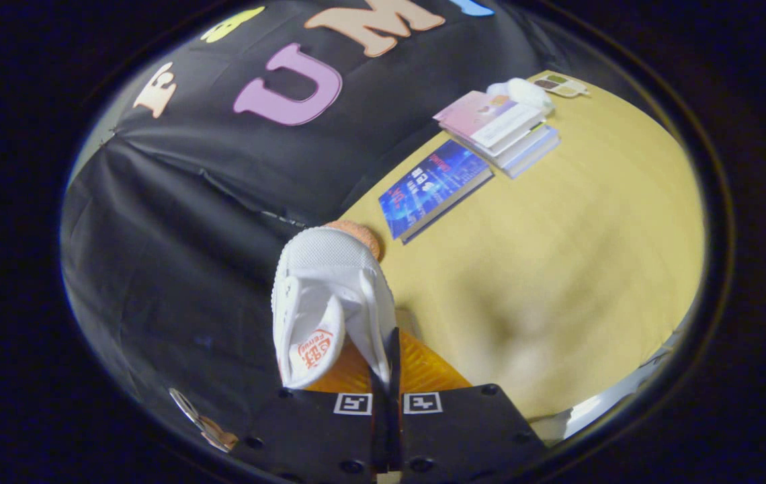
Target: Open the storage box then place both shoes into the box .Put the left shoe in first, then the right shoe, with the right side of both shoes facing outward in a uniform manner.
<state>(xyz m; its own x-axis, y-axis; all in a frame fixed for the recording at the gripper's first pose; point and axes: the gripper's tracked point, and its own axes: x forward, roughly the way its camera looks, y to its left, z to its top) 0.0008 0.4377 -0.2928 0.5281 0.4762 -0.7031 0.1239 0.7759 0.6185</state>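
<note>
We see a yellow tabletop (558,255) running off toward 1 o'clock, bare and smooth, with the black cloth wall (175,222) of the booth behind it from 9 to 12 o'clock. The gripper (388,366) has its two orange fingers (423,370) drawn together, pinching the side wall of a white sneaker (329,296) at its collar. The shoe hangs toe-away at 11 o'clock from the fingertips, its orange sole edge showing past the toe. We note a red logo on the tongue, too small to read. At 1 o'clock, well beyond the shoe, lies a blue book (433,187) with white cover lettering we cannot make out. Further along sits a stack of books (500,131), pink cover uppermost, with a white object (524,91) just behind it.
</note>
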